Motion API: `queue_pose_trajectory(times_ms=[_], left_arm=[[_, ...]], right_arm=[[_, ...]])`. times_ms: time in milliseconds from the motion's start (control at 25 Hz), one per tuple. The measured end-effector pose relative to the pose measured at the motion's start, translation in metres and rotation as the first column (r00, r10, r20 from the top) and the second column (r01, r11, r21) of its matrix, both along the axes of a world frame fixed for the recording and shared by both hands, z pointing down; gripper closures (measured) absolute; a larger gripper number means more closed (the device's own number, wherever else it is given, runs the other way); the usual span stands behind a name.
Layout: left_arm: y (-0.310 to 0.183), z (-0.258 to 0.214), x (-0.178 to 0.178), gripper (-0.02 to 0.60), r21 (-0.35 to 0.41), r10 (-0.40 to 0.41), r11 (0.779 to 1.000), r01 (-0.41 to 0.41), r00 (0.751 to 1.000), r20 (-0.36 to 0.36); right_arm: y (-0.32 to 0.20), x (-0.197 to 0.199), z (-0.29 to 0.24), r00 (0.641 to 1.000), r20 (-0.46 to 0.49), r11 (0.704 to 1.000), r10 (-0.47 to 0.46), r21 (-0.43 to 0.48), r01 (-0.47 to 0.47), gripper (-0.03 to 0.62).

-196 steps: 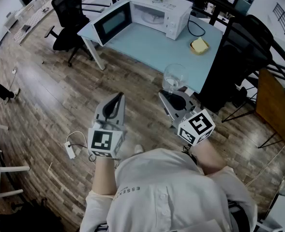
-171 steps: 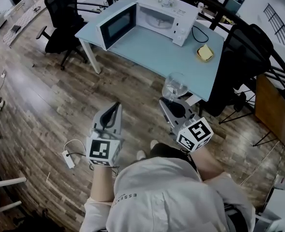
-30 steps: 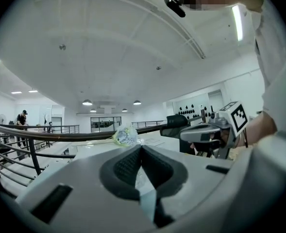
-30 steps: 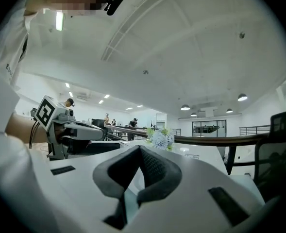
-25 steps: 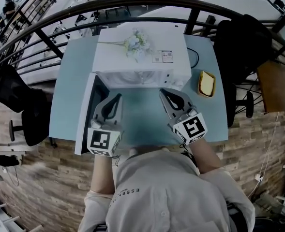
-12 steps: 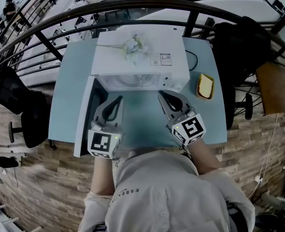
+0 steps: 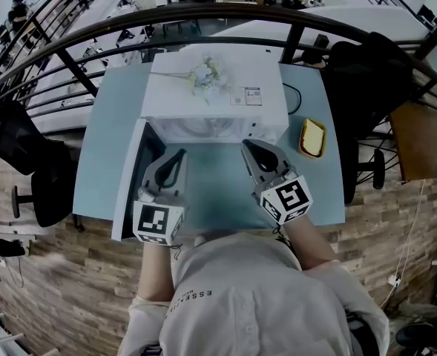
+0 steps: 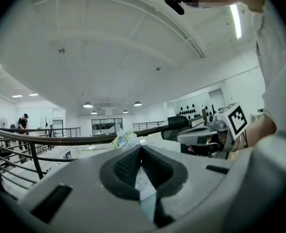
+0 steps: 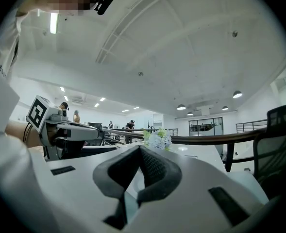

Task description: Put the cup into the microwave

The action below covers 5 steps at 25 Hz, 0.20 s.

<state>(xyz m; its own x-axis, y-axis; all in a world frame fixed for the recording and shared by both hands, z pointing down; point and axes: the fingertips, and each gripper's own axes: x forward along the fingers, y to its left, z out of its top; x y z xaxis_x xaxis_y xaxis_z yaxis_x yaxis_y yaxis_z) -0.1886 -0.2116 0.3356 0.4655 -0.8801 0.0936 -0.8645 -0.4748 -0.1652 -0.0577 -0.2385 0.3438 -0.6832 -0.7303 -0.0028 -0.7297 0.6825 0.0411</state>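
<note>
The white microwave (image 7: pixel 214 99) stands on the pale blue table (image 7: pixel 110 124), with its door (image 7: pixel 133 176) swung open to the left. No cup shows in any view, and the microwave's cavity is hidden from above. My left gripper (image 7: pixel 179 154) hovers level over the table beside the open door, shut and holding nothing (image 8: pixel 140 147). My right gripper (image 7: pixel 245 145) is just in front of the microwave's right half, also shut and empty (image 9: pixel 140 148). Each gripper shows in the other's view: the right gripper (image 8: pixel 206 135), the left gripper (image 9: pixel 70 130).
A bunch of pale flowers (image 7: pixel 203 73) lies on top of the microwave. A yellow dish (image 7: pixel 312 137) sits on the table's right side by a black cable. A dark curved railing (image 7: pixel 92 32) runs behind the table. Black chairs stand at right (image 7: pixel 363 65) and left (image 7: pixel 25 162).
Several seconds ago my right gripper carried a clear glass cup towards the table; now it holds nothing. Over the last second both grippers have stayed where they were.
</note>
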Motion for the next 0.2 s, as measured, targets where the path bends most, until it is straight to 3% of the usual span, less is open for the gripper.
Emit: queue_pose_trajectory(times_ms=[200], left_arm=[[0.0032, -0.0057, 0.0008, 0.580, -0.002, 0.001, 1.000, -0.001, 1.000, -0.013]], right_arm=[[0.0033, 0.0001, -0.0020, 1.000, 0.008, 1.000, 0.007, -0.002, -0.007, 0.579]])
